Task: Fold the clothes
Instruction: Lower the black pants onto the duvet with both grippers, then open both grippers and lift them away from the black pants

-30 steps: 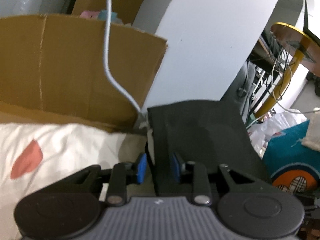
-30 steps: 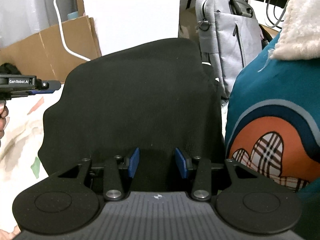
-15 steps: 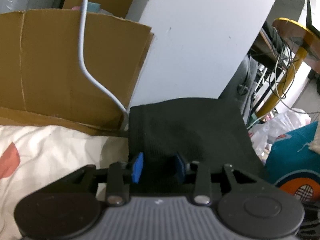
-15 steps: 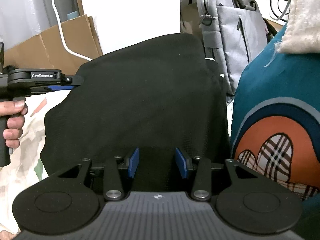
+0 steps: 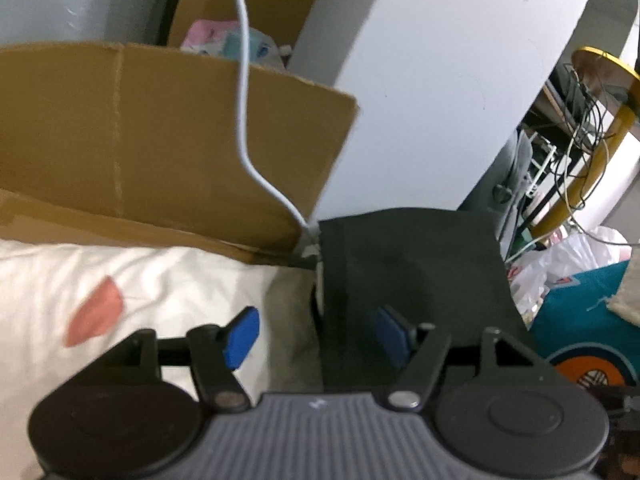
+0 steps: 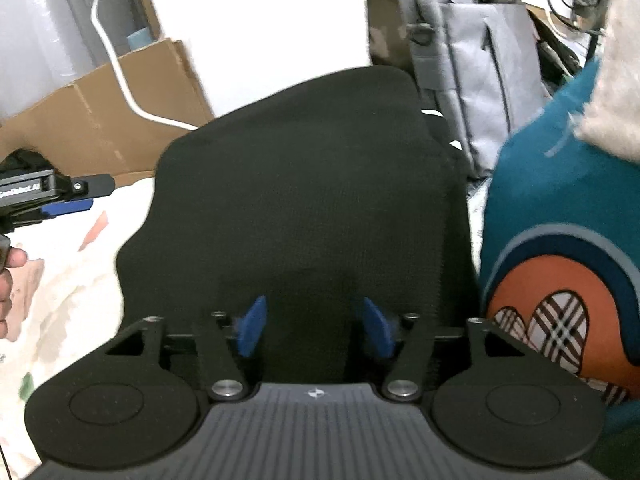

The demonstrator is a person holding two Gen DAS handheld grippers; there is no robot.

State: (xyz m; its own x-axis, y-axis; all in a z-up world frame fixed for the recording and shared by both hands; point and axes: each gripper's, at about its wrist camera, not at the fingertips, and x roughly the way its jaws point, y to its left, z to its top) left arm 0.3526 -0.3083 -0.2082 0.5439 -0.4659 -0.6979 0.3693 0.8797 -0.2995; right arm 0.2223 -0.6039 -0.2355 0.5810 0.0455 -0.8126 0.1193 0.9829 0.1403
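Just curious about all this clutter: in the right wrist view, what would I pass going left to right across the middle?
Other gripper → black garment → teal garment.

Both grippers, left gripper (image 5: 316, 334) and right gripper (image 6: 314, 326), have black linkage arms, blue pads, silver pivot screws and ribbed grey housings.

"GenRobot.AI" stands on the left tongs (image 6: 64, 208).

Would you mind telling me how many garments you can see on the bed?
2: a folded black garment in the middle, and a teal one with an orange print to its right. More may lie out of view.
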